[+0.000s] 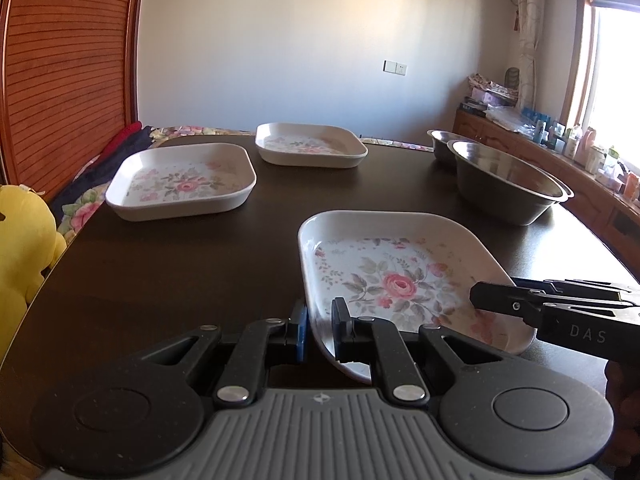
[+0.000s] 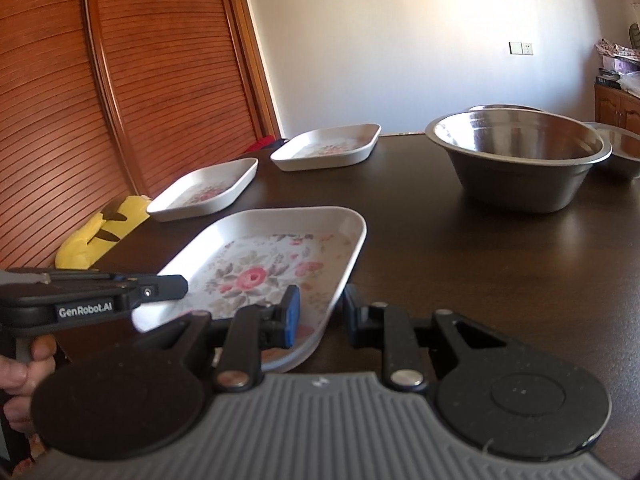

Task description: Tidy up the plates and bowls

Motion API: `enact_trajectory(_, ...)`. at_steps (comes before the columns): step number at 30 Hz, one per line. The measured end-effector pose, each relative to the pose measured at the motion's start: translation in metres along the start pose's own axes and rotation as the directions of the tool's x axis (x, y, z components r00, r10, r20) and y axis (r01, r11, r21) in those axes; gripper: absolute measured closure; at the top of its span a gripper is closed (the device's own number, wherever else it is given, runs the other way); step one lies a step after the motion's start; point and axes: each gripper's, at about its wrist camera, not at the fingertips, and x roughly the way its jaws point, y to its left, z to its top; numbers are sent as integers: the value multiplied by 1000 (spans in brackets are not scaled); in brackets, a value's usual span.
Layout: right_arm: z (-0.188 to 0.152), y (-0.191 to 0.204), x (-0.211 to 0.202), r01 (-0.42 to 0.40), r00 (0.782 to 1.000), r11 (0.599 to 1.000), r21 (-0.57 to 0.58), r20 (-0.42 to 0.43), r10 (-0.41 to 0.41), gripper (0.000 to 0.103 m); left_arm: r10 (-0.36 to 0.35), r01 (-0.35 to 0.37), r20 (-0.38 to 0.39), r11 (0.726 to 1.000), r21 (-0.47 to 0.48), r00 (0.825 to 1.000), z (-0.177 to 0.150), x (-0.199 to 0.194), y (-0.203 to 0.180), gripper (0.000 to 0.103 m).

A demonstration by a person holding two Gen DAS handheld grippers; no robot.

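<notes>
Plates counted: three square floral plates. The near plate (image 1: 400, 280) sat lower centre-right of the left wrist view; a second plate (image 1: 182, 180) lay at middle left; a third plate (image 1: 310, 145) lay at upper centre, beyond it.
Bowls counted: three steel bowls seen in the right wrist view. The large bowl (image 2: 520, 156) stood at upper right, a second bowl's rim (image 2: 506, 108) showed just behind it, and a third bowl (image 2: 622, 152) was cut by the right edge.
Surface: all stood on a dark table (image 1: 200, 272).
Writing: "DAS" read on the right gripper's body in the left wrist view; "GenRobot.AI" read on the left gripper's body in the right wrist view.
Orientation of near plate: it lay skewed, one corner pointing toward the frame bottom, one diagonal running up the frame toward the bowls.
Left gripper (image 1: 320, 330): its two fingers straddled the near plate's left rim, one inside, one outside; firm contact could not be confirmed.
Right gripper (image 2: 320, 312): its fingers straddled the plate's right rim likewise; grip could not be confirmed.
Other items: a yellow plush toy (image 1: 24, 248) at the left edge; a wooden slatted door (image 2: 120, 80) at upper left.
</notes>
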Motion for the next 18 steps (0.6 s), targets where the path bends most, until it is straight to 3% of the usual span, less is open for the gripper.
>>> enact_trajectory(6, 0, 1, 1, 1, 1000, 1000, -5, 3, -1, 73, 7, -7, 11, 1000, -1, 1000, 1, -1, 1, 88)
enact_trajectory(18, 11, -7, -14, 35, 997, 999, 6, 67, -36, 65, 51, -52, 53, 999, 18, 997, 15, -15, 6, 66)
